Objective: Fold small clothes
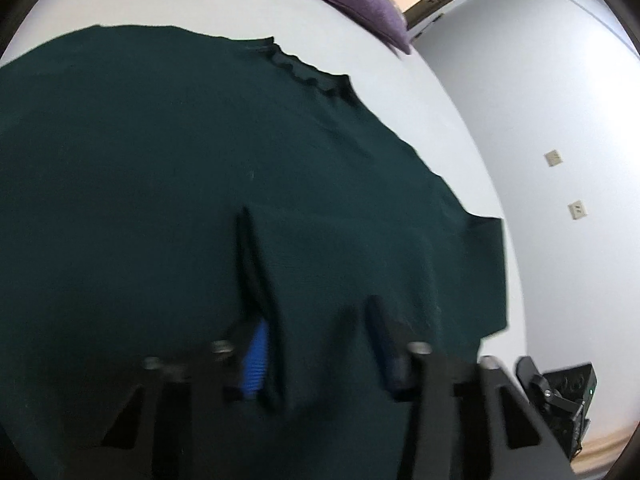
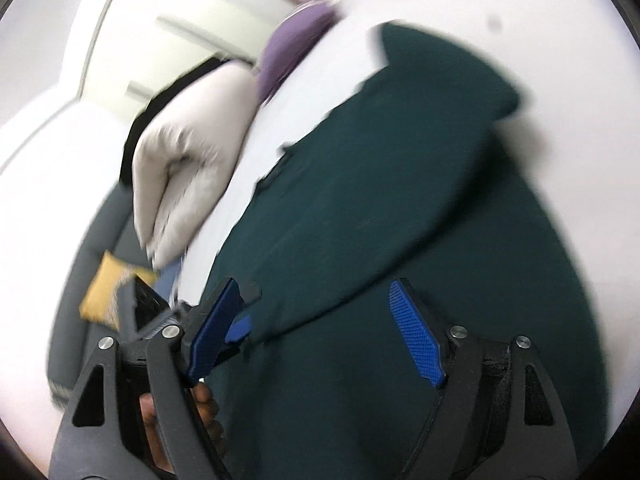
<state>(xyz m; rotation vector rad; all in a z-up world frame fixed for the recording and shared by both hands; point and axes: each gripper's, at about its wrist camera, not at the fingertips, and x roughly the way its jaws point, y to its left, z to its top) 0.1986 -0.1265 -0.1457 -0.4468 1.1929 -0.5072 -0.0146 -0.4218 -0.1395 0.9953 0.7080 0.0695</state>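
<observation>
Left wrist view is being filled by a dark green garment (image 1: 200, 168), which is being spread flat on a white surface (image 1: 224, 8), possibly a bed. Its ribbed neckline (image 1: 308, 70) is being pointed away from the camera, toward a purple cushion (image 1: 352, 0) lying beyond the garment, so the long axis is being run from the near edge up to that cushion. A short sleeve (image 1: 480, 272) is being stretched out to the right of the neckline. The left hand-held gripper (image 1: 316, 336) is being held low over the near part of the garment; a fold of the green cloth is being draped between its blue-padded fingers (image 1: 254, 364), which are standing a moderate way apart, and whether the cloth is being pinched cannot be told.

From the right wrist view, the same garment (image 2: 380, 200) is being seen blurred, with a sleeve (image 2: 448, 68) being pointed to the far side. The right hand-held gripper (image 2: 324, 336) is being kept wide apart, with cloth lying between its fingers (image 2: 416, 336) but not being clamped. A pale folded pillow (image 2: 192, 152) is being seen to the left of the garment, near the purple cushion (image 2: 288, 52). A yellow cushion (image 2: 104, 292) is being shown further left of the garment, on a grey seat (image 2: 88, 248).
</observation>
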